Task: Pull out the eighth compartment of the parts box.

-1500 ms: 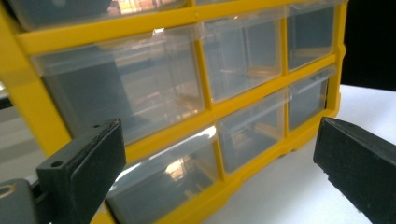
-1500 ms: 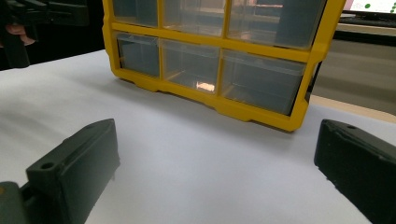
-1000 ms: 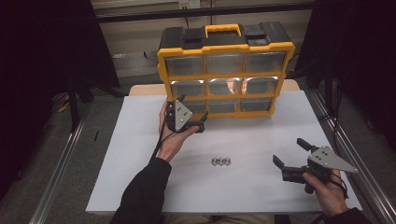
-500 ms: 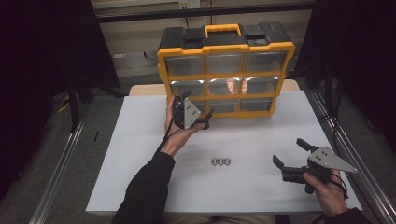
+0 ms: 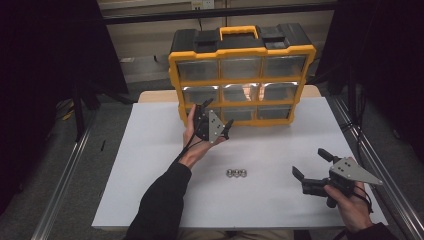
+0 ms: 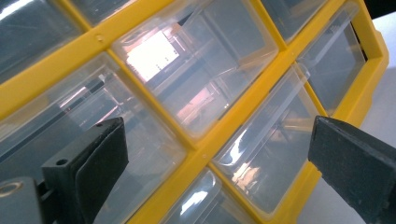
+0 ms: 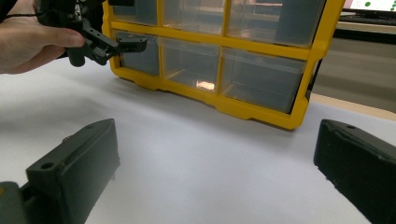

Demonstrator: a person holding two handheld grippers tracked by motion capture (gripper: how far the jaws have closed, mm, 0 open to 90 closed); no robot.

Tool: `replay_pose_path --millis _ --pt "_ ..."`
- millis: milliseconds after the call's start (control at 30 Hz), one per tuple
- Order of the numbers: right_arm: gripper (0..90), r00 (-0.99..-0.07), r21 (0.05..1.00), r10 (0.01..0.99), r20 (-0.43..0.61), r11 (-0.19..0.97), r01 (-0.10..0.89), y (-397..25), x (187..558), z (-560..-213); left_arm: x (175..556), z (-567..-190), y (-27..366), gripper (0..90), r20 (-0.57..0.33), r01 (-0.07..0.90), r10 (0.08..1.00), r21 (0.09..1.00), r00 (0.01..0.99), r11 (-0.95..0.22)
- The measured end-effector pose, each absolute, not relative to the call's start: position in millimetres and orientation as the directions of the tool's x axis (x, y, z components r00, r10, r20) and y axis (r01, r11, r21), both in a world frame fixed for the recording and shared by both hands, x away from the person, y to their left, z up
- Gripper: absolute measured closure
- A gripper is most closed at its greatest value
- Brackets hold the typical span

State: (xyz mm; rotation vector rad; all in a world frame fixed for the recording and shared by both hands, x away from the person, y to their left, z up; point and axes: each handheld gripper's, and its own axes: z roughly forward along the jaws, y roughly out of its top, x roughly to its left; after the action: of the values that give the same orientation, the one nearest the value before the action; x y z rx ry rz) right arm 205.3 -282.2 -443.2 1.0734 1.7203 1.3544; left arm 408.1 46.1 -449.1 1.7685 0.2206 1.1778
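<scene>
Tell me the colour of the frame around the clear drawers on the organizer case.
Yellow frame around clear plastic drawers, seen best in the left gripper view.

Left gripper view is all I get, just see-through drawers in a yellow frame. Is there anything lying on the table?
Observer: Yes, a short row of small metal nuts lies on the white table, in front of the organizer.
Operator: Is my other gripper holding one?
Observer: No, the right gripper is open and holds nothing, off to the right of the nuts.
Operator: Does the box have a handle?
Observer: Yes, a yellow handle sits on its black top.
</scene>
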Motion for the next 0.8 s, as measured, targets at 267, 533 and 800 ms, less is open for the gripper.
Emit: replay_pose_path --millis 267,533,800 --pt "0.0 -0.423 0.975 0.906 -0.028 0.118 0.188 -282 205 -443 409 -454 36 5.5 0.651 -0.376 0.582 0.758 0.487 -0.533" --pt "0.0 -0.420 0.975 0.907 -0.025 0.115 0.190 -281 205 -443 407 -465 31 6.0 0.716 -0.396 0.552 0.697 0.427 -0.597" --pt "0.0 -0.420 0.975 0.907 -0.026 0.115 0.190 -282 205 -443 407 -472 24 6.5 0.801 -0.446 0.488 0.599 0.348 -0.665"
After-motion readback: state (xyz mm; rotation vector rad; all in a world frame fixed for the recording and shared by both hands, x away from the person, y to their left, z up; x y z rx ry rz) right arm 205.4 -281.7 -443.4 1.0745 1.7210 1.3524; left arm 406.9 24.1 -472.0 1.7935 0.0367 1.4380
